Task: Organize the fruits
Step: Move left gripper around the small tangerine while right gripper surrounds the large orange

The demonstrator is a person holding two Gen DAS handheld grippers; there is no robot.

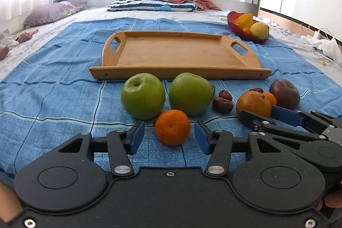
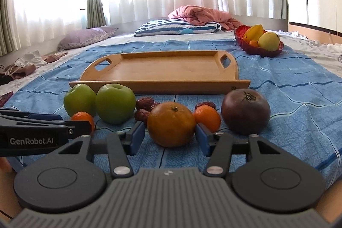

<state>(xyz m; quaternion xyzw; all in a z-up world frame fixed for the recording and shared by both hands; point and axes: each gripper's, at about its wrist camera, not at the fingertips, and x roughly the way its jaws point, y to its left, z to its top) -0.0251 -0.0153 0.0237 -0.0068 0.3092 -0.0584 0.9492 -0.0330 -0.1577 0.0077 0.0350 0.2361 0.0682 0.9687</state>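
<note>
tangerine, bare tray, fruit-filled bowl

Your left gripper sits low and points slightly downward, blue pads parted, neither touching anything; a gap shows on both sides of what lies between them. Your right gripper is held likewise, jaws part-open; its right pad appears at or very near contact, the left pad stands clear. The two grippers lie side by side, close, angled slightly toward each other. A bit of your hand shows at the frame edge.
</note>
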